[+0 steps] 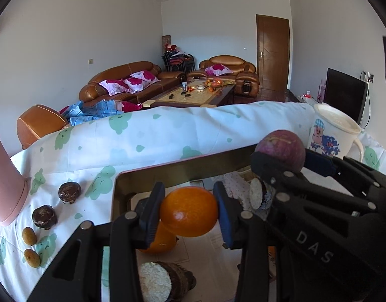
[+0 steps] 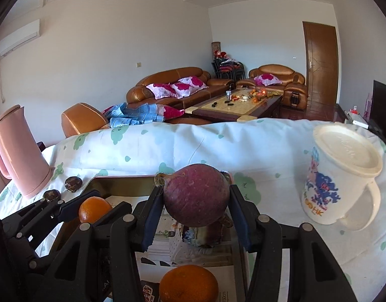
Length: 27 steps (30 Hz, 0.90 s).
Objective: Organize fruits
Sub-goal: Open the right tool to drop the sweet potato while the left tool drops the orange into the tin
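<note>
Orange (image 1: 189, 211) clamped in left gripper (image 1: 189, 212), purple fruit (image 2: 196, 195) in right gripper (image 2: 193, 201), both above tray (image 1: 167, 173); best lowered onto bare spots before releasing.

A tray (image 1: 122, 183) sits on the clothed table (image 1: 147, 136), with an orange (image 2: 188, 283) inside it. Left of the tray lie two chocolate cakes (image 1: 69, 192) and a jug (image 2: 19, 151); a lidded mug (image 2: 341, 173) stands to its right. The sofa (image 2: 172, 85) is behind.

It was a home living room. Brown leather sofas (image 2: 172, 83) flanked a coffee table (image 2: 233, 105). A television (image 1: 344, 95) stood right of it.
</note>
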Motion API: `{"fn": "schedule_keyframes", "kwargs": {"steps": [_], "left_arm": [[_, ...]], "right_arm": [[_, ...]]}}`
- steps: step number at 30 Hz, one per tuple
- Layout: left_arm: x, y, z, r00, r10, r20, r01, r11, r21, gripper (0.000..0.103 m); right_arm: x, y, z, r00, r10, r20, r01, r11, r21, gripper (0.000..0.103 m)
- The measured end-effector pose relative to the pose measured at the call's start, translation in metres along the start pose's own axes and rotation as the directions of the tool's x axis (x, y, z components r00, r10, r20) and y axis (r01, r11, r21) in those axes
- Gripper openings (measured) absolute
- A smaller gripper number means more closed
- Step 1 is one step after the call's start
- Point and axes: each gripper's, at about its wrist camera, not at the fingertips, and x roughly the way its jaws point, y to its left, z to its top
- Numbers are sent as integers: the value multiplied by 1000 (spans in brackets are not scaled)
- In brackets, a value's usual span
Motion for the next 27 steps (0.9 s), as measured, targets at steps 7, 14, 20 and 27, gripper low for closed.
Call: {"fn": "schedule_keyframes", "kwargs": {"steps": [7, 14, 20, 27], "left_arm": [[6, -1, -1, 999, -6, -37, 6, 1000, 2, 42], [4, -4, -1, 1000, 1, -25, -1, 1000, 23, 48], [-11, -1, -2, 998, 25, 50, -26, 1000, 6, 101], [-34, 0, -5, 987, 36, 159, -37, 999, 7, 103]], "right_arm": [[9, 7, -2, 998, 58, -38, -58, 998, -18, 54], [3, 9, -3, 995, 102, -21, -102, 995, -12, 82], [-11, -2, -3, 995, 96, 32, -98, 994, 56, 82], [-59, -30, -7, 961, -21, 275, -33, 981, 191, 89]]}}
